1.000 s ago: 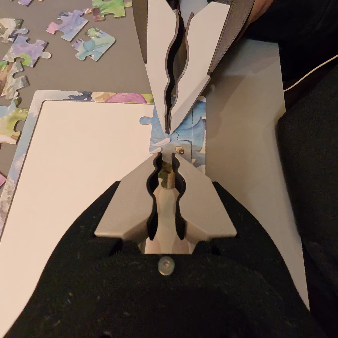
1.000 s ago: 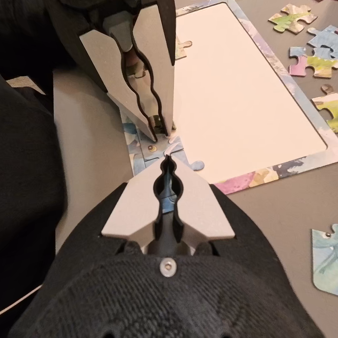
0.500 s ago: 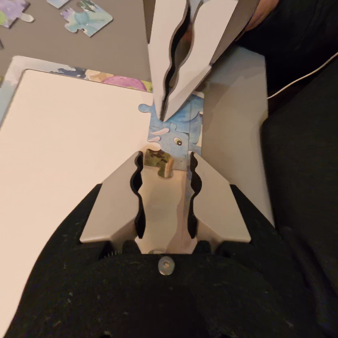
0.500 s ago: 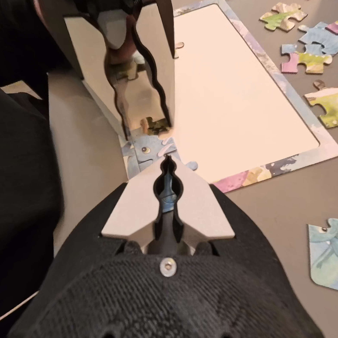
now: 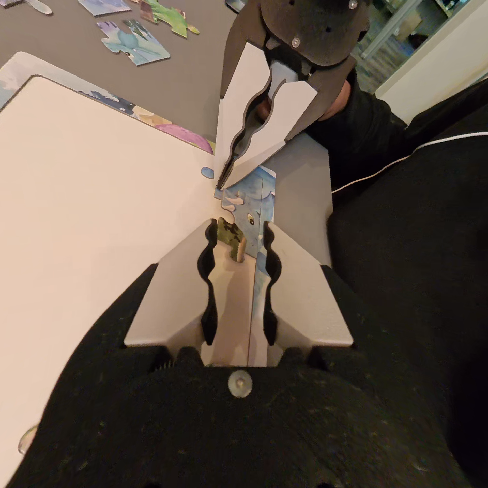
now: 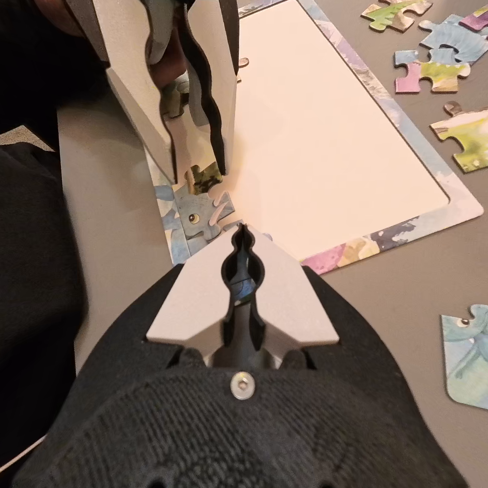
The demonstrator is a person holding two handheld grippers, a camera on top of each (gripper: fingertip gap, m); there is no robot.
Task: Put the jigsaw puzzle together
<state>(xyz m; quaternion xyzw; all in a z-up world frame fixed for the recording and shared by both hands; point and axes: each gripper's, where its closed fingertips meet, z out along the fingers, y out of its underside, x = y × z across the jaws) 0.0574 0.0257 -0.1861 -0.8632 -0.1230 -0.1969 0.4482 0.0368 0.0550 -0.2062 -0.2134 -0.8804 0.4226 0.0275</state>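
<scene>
The puzzle tray [image 5: 79, 184] has a white inside and a painted rim [image 6: 343, 253]. A blue dinosaur piece [image 5: 250, 208] lies in its near corner and also shows in the right wrist view [image 6: 198, 214]. A dark green piece [image 5: 228, 235] lies flat against the blue piece. My left gripper [image 5: 239, 227] is open, with its fingertips on either side of the green piece and apart from it. It shows from the front in the right wrist view [image 6: 198, 175], with the green piece [image 6: 204, 177] below it. My right gripper [image 6: 244, 227] is shut, and its tip [image 5: 223, 182] rests on the blue piece's edge.
Loose pieces lie on the grey table beyond the tray: a blue one [image 5: 134, 45], a green one [image 5: 166, 15], a blue and purple cluster [image 6: 433, 71], a green one [image 6: 467, 137] and a pale blue one [image 6: 467, 361]. A person's dark clothing [image 5: 409, 264] lies along the table edge. Left tips to right tips: about 5 cm.
My left gripper has opened and let go of the green piece, which now lies in the tray against the blue piece. My right gripper has stayed shut at the blue piece.
</scene>
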